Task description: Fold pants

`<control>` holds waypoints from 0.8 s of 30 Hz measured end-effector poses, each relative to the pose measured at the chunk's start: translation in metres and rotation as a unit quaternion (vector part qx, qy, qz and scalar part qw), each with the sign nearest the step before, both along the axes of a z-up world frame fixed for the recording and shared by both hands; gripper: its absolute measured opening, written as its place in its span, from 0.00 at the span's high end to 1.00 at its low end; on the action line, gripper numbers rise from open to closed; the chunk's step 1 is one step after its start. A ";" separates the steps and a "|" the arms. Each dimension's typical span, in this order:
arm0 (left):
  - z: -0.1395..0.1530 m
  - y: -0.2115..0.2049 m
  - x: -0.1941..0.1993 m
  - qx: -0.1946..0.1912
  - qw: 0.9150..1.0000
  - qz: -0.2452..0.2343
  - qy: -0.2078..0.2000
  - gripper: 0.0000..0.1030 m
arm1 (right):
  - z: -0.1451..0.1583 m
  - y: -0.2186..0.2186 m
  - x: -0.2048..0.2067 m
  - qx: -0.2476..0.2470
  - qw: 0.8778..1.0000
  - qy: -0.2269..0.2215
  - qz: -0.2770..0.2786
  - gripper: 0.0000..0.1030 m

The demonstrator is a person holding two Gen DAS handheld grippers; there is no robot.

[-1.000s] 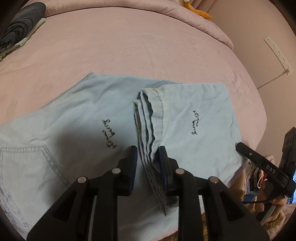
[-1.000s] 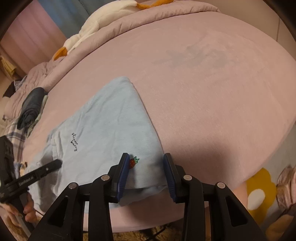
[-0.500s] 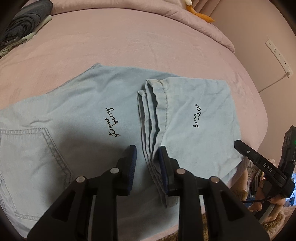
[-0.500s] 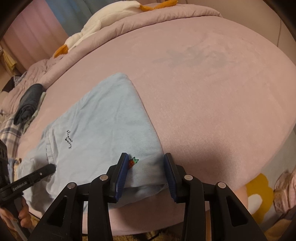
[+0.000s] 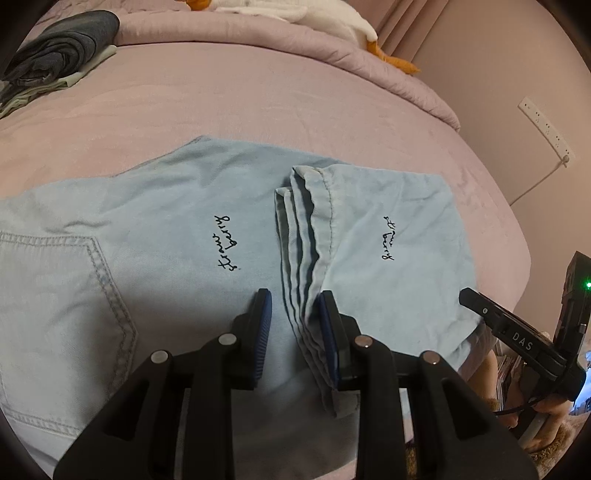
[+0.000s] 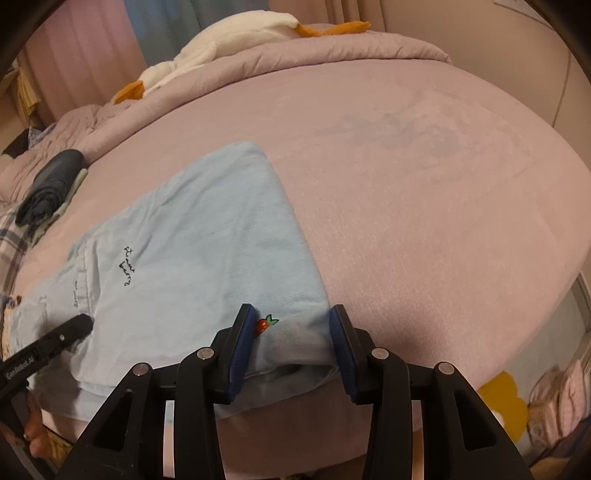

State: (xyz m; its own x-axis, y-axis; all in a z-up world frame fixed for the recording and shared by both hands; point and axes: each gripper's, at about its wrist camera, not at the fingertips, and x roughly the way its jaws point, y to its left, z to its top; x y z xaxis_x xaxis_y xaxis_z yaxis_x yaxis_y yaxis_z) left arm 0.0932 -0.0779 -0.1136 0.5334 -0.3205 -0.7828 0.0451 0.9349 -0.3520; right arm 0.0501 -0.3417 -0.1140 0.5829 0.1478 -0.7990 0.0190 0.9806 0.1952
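Pink bedding covers the bed (image 5: pixel 295 92), a matte, faintly napped sheet with a quilted duvet (image 5: pixel 332 44) bunched at the far side and a white plush toy (image 5: pixel 295 9) with orange feet on it. Seen from the left wrist, the pants (image 5: pixel 147 229), pale blue soft denim with a stitched back pocket and black script embroidery, lie flat on the sheet near the bed's front edge, the leg ends folded back over the thighs so the stacked hems (image 5: pixel 306 236) form a ribbed, layered edge. The left gripper (image 5: pixel 293 332) hovers with its jaws apart, straddling the near end of that hem stack without pinching it. A dark folded garment (image 5: pixel 62 48) sits well apart at the far left.

From the right wrist, the right gripper (image 6: pixel 291 339) has its jaws apart too, on either side of the rounded fold corner by a small strawberry patch (image 6: pixel 266 323), near the bed's edge.

Judging from this, closing the left jaws where they are may catch only some of the four loose hem layers, so the stack could fan out when lifted. The fold corner overhangs slightly, and an uneven pull might drag the cloth off the bed.
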 end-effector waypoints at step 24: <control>-0.003 0.003 -0.014 -0.015 1.000 0.008 -0.017 0.73 | 0.000 0.004 0.000 0.005 1.000 -0.006 -0.015 0.59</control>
